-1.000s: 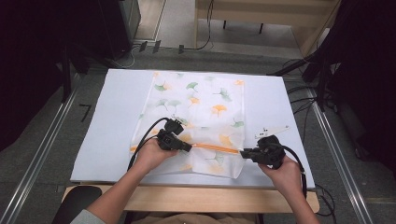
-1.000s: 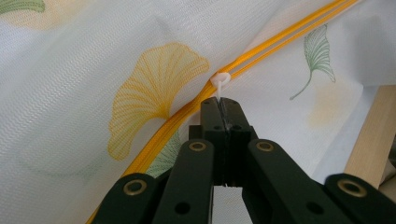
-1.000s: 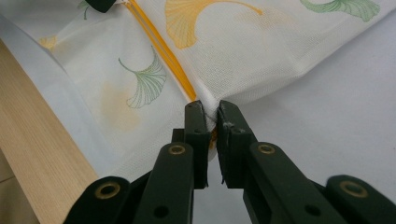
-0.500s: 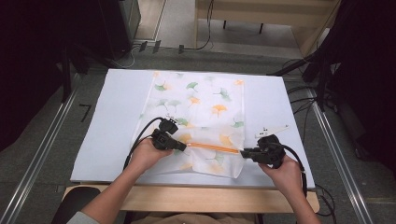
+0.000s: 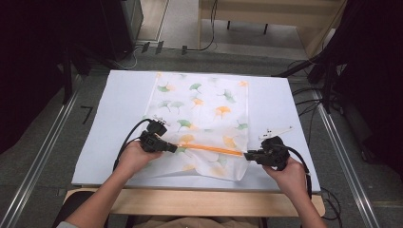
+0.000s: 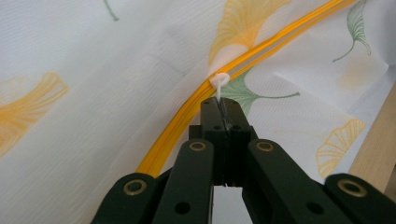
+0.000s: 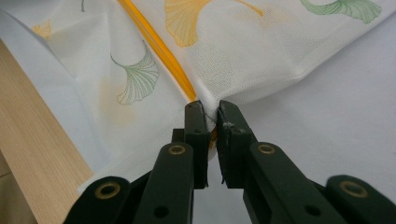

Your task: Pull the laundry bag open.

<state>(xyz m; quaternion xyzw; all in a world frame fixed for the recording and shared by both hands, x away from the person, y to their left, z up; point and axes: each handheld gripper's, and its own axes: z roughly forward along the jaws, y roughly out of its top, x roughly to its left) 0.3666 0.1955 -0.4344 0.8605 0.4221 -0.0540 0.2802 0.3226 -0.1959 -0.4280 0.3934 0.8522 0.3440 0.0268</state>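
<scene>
The white fabric zip bag printed with green and orange ginkgo leaves (image 5: 202,123) lies flat across the middle of the white-covered desk (image 5: 119,99), its orange zipper (image 5: 209,148) running parallel to the near edge. Your left gripper (image 5: 171,147), jaws clenched on the small white zipper pull (image 6: 219,84), has slid leftward along the orange track over the last second. Your right gripper (image 5: 248,155), clamped on the bag's right end of the zipper, has kept still, so the zip looks nearly run to its left end.
</scene>
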